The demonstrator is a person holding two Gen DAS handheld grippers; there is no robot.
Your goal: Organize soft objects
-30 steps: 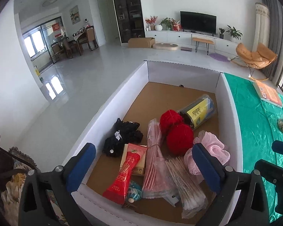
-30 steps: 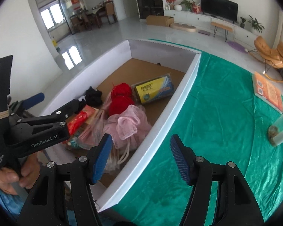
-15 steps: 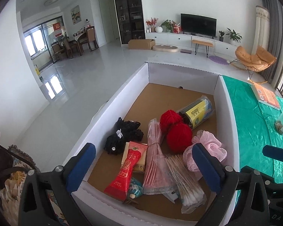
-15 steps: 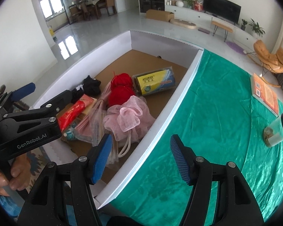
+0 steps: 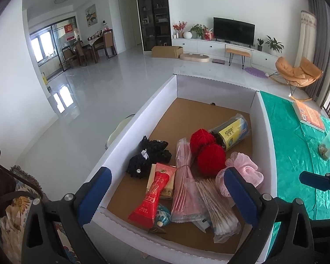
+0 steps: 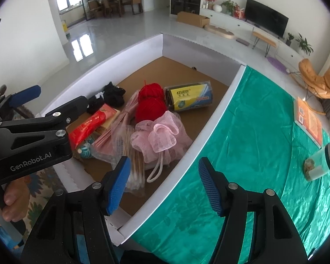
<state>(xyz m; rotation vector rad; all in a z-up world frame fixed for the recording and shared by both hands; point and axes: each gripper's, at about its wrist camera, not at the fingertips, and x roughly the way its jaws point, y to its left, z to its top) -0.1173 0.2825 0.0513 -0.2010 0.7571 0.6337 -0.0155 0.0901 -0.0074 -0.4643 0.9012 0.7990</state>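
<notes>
The left gripper hangs over the near end of the white cardboard box, its blue-padded jaws spread wide and holding nothing. Inside the box, on the brown floor, the soft things lie crowded toward the near end. Farthest left is a black lace bundle; just beside it lies a red packet on top of a flat box, with a small teal item at its near tip. Next comes a pink plastic bag of sticks and a clear bag of cotton swabs — the two overlap. Behind them two red yarn balls touch each other, and a yellow-and-black wrapped roll lies against the farther ball. A pink mesh bath pouf sits by the box's right wall, its white cord loop trailing toward the camera.

The right gripper hovers over that right wall, jaws likewise wide apart and empty. To the right spreads a green satin cloth, bearing an orange booklet and a lidded jar.
</notes>
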